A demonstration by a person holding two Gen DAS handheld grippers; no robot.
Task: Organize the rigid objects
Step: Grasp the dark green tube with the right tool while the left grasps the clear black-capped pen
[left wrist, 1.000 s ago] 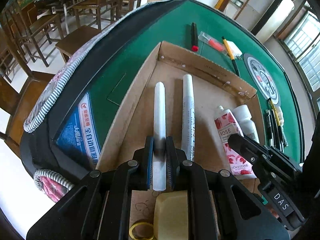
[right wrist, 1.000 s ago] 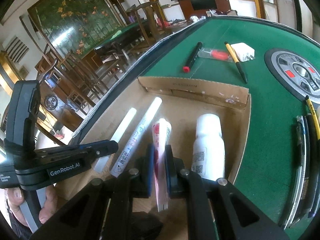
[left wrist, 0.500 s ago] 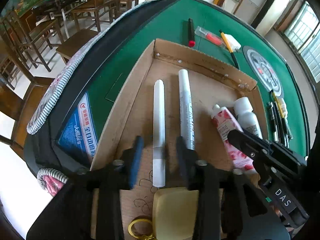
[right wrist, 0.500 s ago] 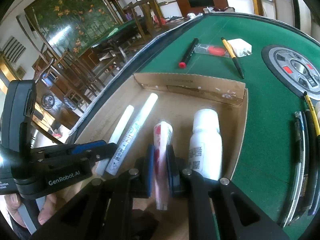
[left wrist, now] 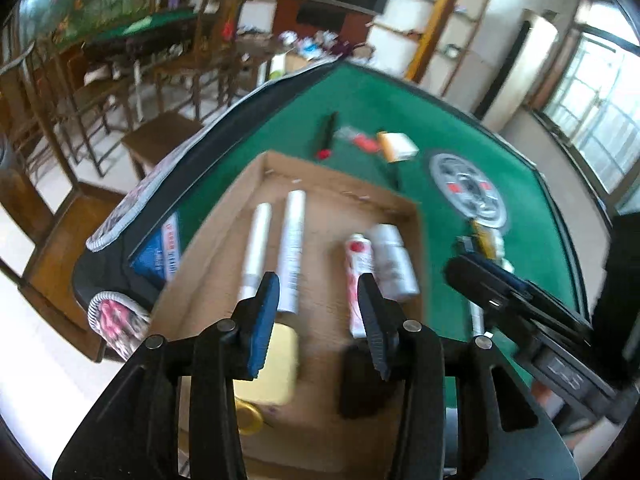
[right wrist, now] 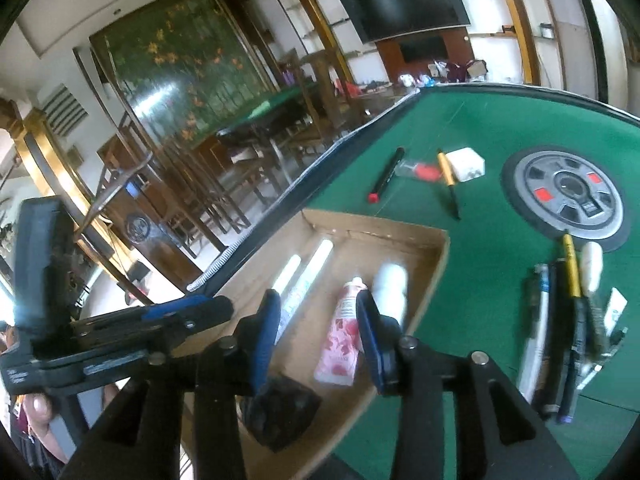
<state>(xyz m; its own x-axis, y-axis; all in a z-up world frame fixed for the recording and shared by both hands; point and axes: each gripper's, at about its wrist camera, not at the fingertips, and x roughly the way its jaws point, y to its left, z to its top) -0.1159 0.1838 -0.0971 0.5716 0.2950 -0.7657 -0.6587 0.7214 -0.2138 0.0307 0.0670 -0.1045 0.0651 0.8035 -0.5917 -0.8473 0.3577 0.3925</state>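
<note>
Green table (left wrist: pixel 360 104) carries cardboard tray (left wrist: pixel 224 216). Inside, side by side, long axes front-to-back, caps toward far wall: two white markers (left wrist: pixel 256 248), pink tube (right wrist: pixel 340 336), white bottle (right wrist: pixel 390 288). Left hand-held gripper (left wrist: pixel 318 312) and right hand-held gripper (right wrist: pixel 316 336): jaws just opened, empty, above tray.

A mahjong parlour or games room: green felt tables (right wrist: pixel 500 128), wooden chairs (left wrist: pixel 176 92), a wall television (right wrist: pixel 404 4) beyond the jaws.

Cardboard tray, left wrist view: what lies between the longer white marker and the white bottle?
The pink floral tube lies between the longer white marker and the white bottle, flat on the cardboard tray, beside the bottle. The right wrist view shows the same.
</note>
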